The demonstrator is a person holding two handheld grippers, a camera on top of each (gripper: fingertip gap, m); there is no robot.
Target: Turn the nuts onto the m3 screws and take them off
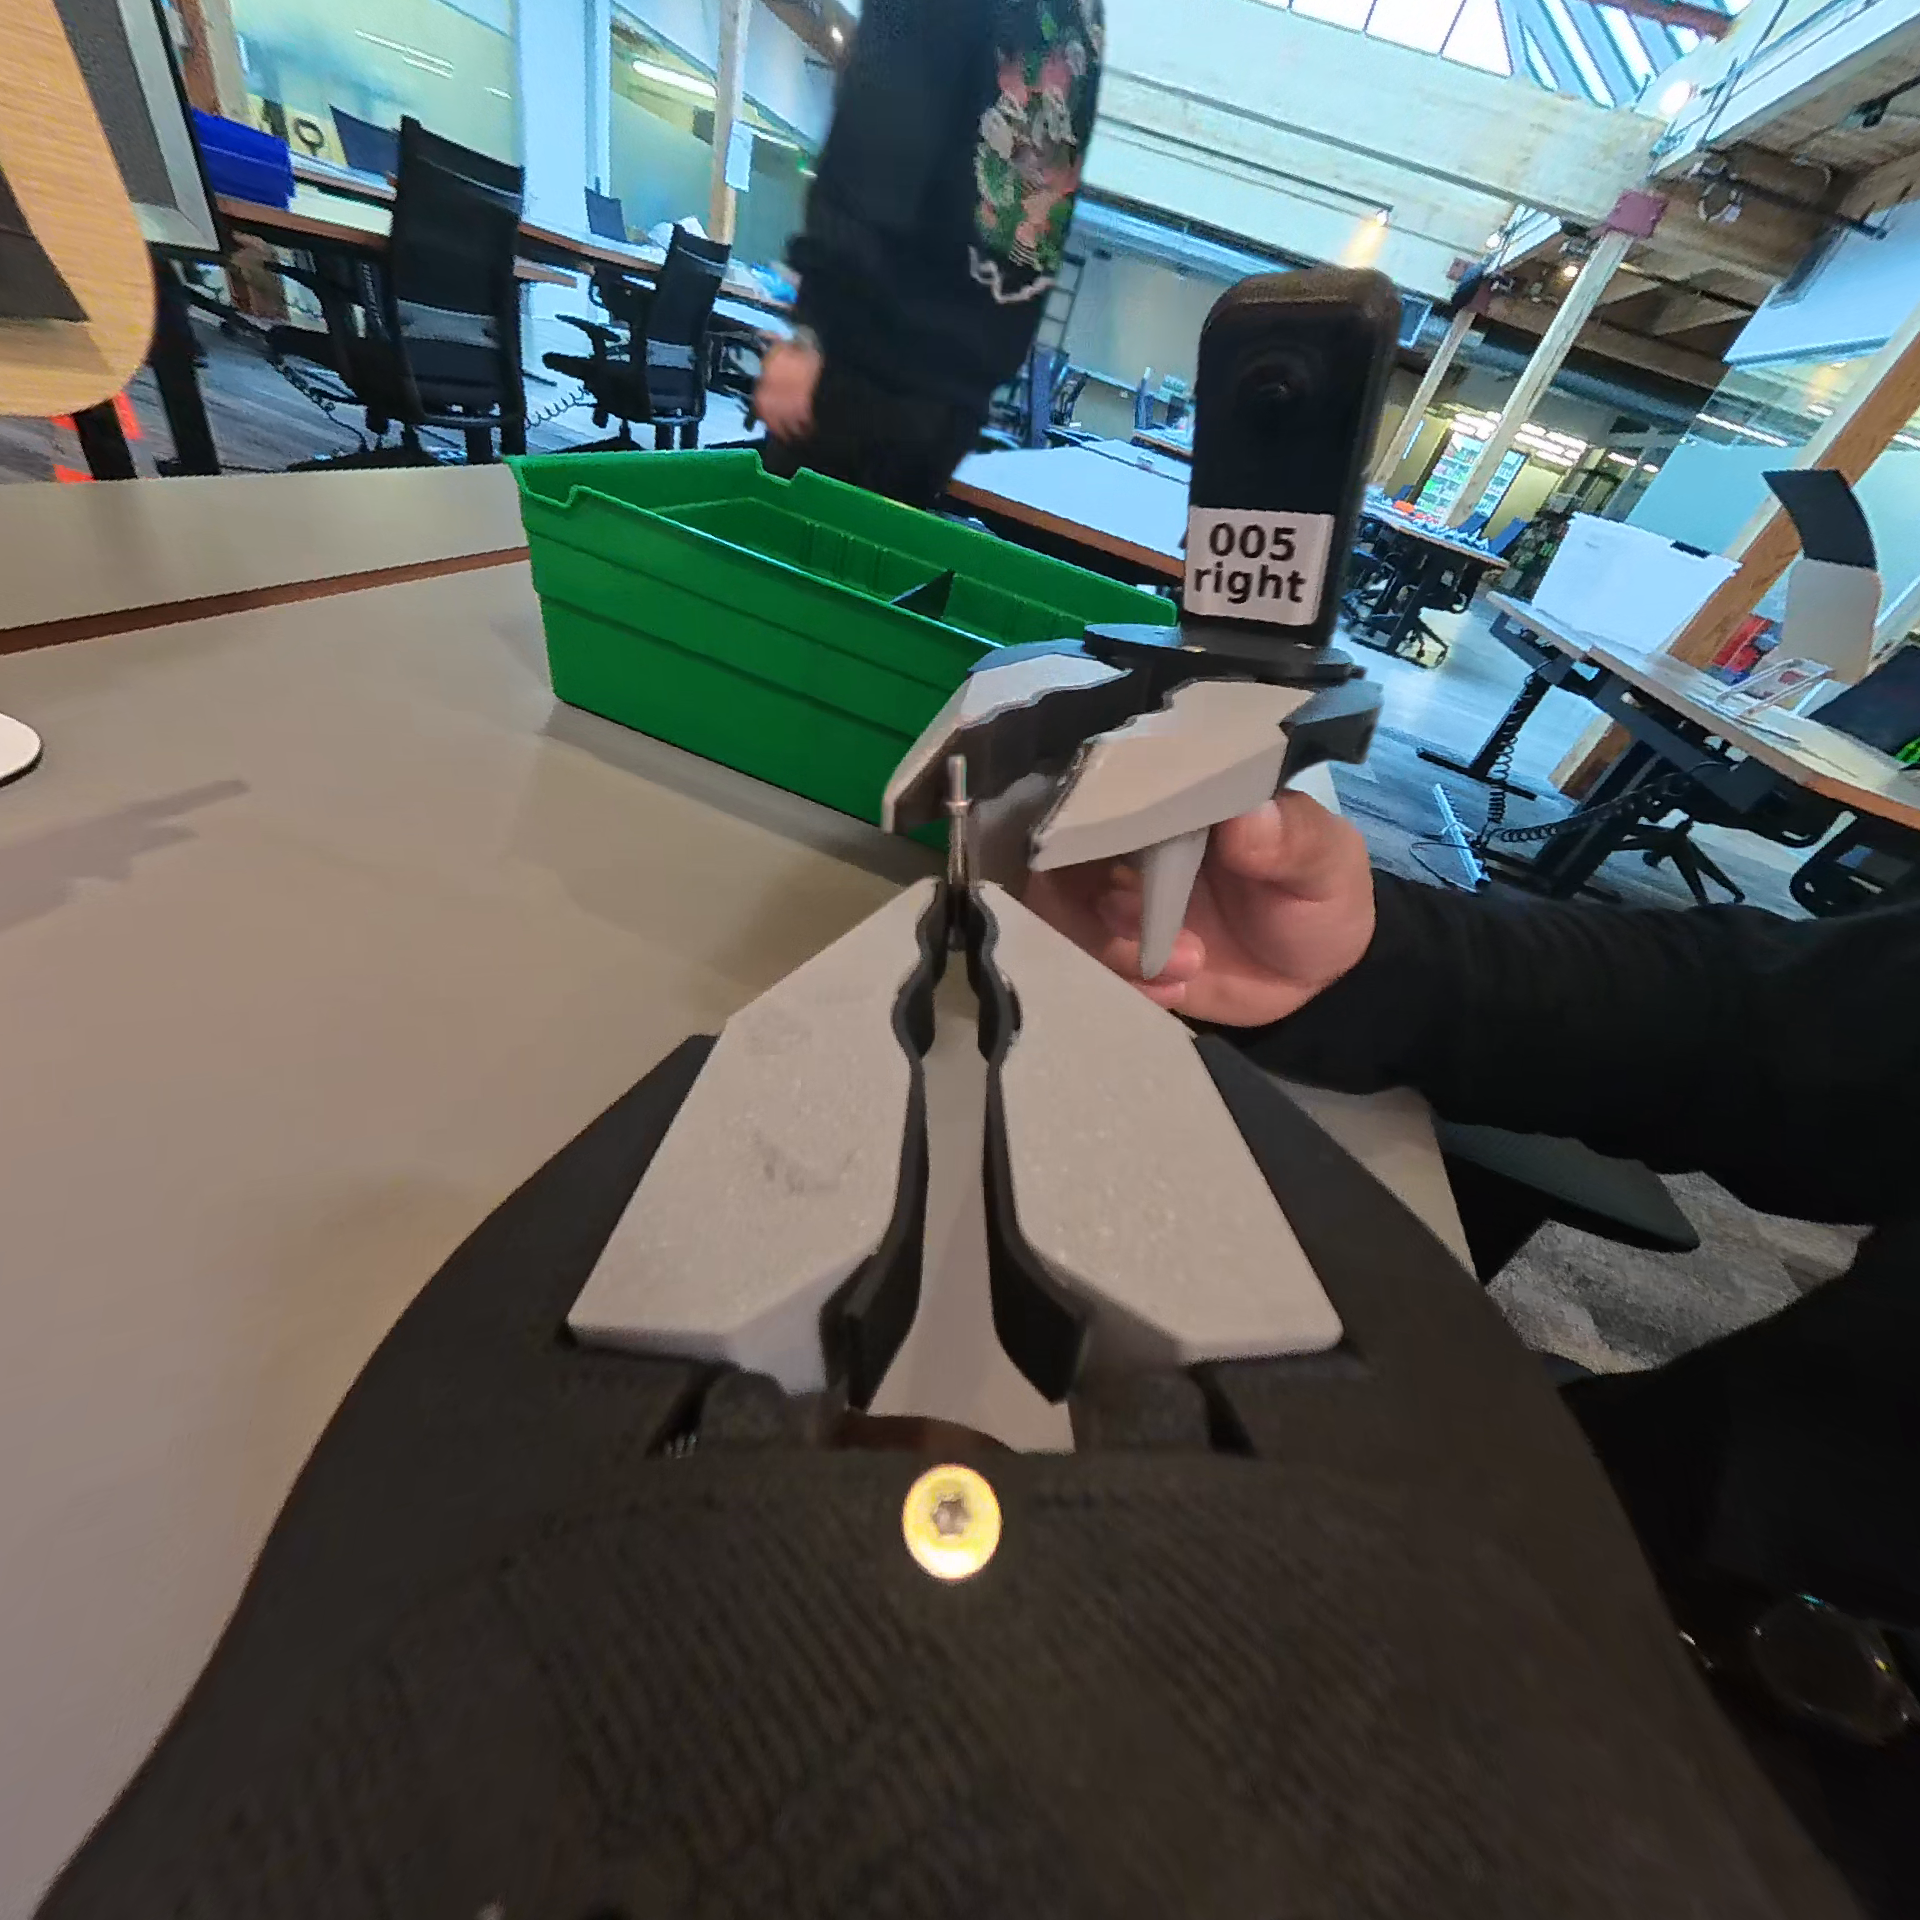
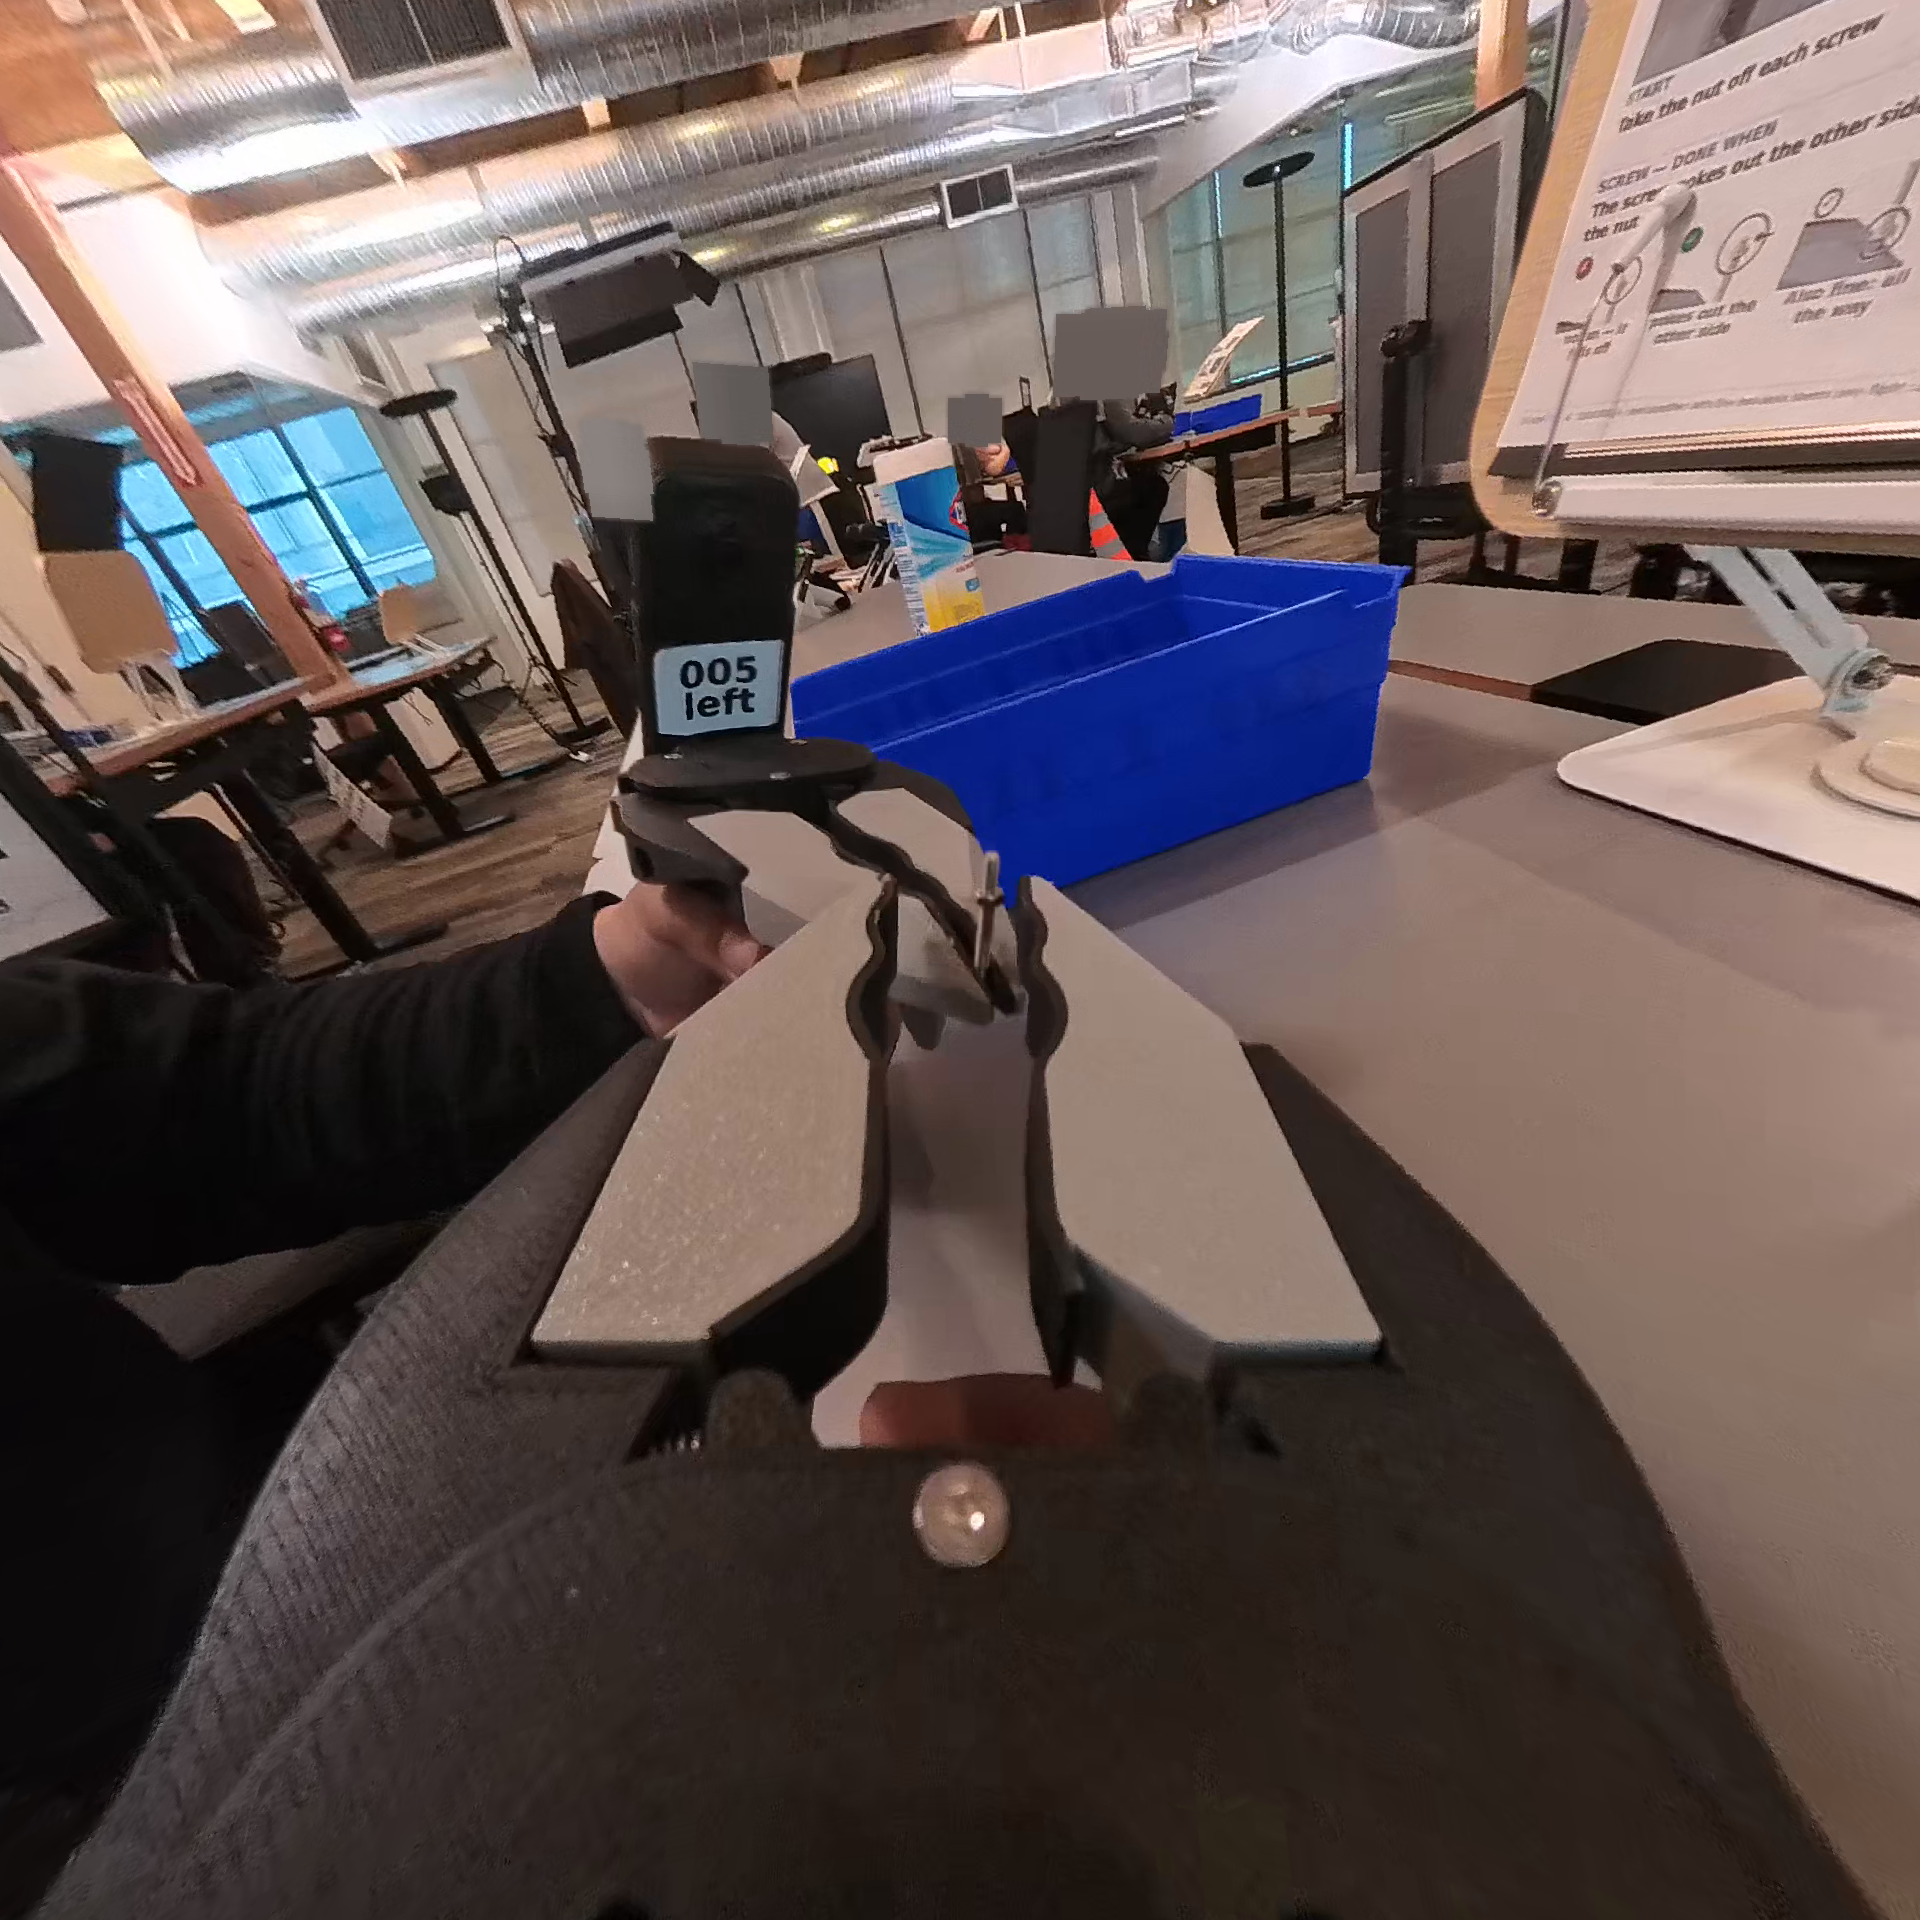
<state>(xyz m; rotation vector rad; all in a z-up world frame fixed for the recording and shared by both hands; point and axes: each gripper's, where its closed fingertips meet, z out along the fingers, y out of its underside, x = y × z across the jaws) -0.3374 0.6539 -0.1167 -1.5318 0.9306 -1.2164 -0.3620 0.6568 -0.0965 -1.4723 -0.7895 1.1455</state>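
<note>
My left gripper (image 1: 958, 896) is shut on the lower end of a small steel screw (image 1: 956, 831) and holds it upright above the grey table (image 1: 312, 935). A small nut (image 1: 958, 805) sits on the shaft near the top. My right gripper (image 2: 956, 906) is open, with its fingertips on either side of the screw (image 2: 985, 914), apart from it. In the left wrist view the right gripper (image 1: 971, 831) comes in from the right, held by a hand (image 1: 1268, 904). In the right wrist view the left gripper (image 2: 997, 992) comes in from the left.
A green bin (image 1: 727, 665) stands on the table behind the grippers. A blue bin (image 2: 1091, 727) stands farther along, with a wipes canister (image 2: 930, 540) behind it. An instruction sheet on a stand (image 2: 1714, 260) with a white base (image 2: 1704, 800) is nearby. A person (image 1: 935, 260) stands behind the table. The tips of both grippers are at nearly the same place.
</note>
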